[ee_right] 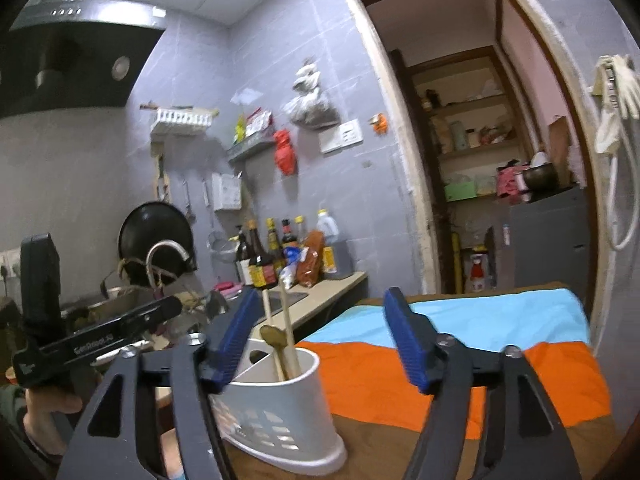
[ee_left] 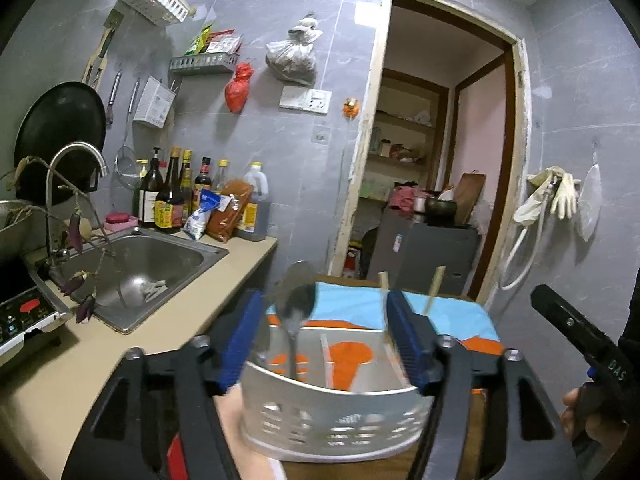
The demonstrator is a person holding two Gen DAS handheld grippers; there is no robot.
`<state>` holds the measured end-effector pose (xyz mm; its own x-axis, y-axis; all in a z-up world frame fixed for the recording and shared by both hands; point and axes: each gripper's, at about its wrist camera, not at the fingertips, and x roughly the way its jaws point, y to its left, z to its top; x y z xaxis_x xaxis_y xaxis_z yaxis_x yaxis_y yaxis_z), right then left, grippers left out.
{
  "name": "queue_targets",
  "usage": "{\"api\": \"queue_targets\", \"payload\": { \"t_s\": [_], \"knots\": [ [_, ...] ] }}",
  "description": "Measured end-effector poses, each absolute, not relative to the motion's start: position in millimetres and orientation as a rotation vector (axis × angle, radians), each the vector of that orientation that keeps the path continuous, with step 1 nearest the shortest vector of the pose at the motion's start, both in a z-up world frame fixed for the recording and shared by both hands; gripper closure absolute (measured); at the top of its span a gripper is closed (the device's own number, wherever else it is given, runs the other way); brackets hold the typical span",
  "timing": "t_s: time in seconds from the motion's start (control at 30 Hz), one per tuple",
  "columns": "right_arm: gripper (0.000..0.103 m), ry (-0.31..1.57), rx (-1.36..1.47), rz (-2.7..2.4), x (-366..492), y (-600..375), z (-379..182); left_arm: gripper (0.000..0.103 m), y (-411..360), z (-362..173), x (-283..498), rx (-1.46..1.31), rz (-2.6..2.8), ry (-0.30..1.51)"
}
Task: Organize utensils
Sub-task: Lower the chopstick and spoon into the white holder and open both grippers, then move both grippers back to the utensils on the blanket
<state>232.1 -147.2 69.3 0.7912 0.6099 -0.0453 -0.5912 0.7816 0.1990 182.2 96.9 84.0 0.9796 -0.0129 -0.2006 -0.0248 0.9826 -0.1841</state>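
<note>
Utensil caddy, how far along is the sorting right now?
Done: a metal spoon and wooden chopsticks stand in the white utensil caddy. In hand: nothing; the left gripper and right gripper are open. Left: no loose utensils are in view.

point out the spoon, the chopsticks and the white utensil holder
spoon (ee_left: 294, 300), left wrist view, on its bowl
chopsticks (ee_left: 434, 286), left wrist view, on the right stick's shaft
white utensil holder (ee_right: 280, 432), right wrist view, on its perforated side wall

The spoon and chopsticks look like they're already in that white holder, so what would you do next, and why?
Probably back the left gripper away from the white utensil holder. Both grippers are open and hold nothing, the right gripper included. The metal spoon stands in one compartment, the chopsticks in another, so little seems left here.
</note>
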Motion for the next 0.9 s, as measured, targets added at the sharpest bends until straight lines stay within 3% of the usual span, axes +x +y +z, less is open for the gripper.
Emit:
{"api": "queue_targets", "payload": {
  "t_s": [0.13, 0.23, 0.9],
  "knots": [
    [0.015, 0.086, 0.203, 0.603, 217, -177, 79, 0.020, 79, 94, 171, -0.188, -0.015, 0.181],
    [0.001, 0.064, 0.189, 0.574, 203, -198, 85, 0.010, 61, 100, 162, -0.174, -0.023, 0.157],
    [0.000, 0.009, 0.006, 0.456, 172, -274, 73, 0.005, -48, 70, 160, -0.025, -0.132, 0.150]
  ]
}}
